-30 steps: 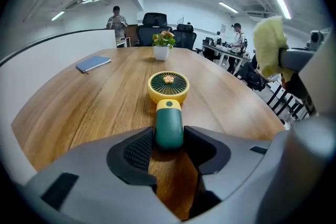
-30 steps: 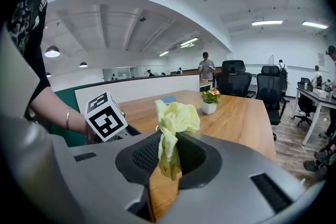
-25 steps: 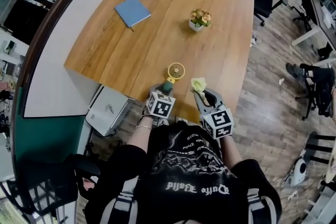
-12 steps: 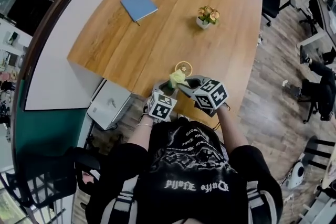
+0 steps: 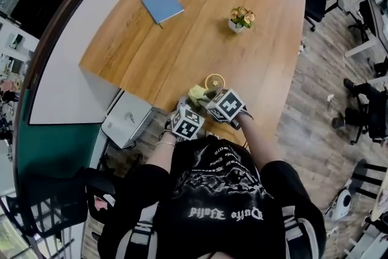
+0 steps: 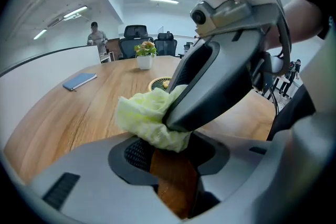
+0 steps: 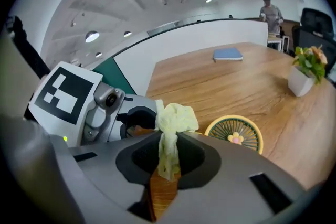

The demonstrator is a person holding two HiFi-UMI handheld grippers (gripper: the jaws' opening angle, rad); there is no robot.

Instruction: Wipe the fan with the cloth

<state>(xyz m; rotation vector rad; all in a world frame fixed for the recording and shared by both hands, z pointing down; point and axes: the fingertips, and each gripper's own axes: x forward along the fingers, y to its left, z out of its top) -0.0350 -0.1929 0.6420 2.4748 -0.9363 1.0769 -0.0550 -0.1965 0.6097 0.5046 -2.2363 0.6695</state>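
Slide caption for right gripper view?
Right gripper shut on a pale green cloth, yellow fan just beyond on the wooden table.

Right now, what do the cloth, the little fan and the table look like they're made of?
Cloth: soft, thin fabric, pale yellow-green, matte; it crumples and bunches.
Fan: probably plastic, smooth; yellow rim round a dark ribbed grille.
Table: wood or wood-look laminate, warm brown, smooth; grain lines show.

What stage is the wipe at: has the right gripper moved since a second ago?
Yes: the right gripper swung left, carrying the cloth from right of the fan to its left.
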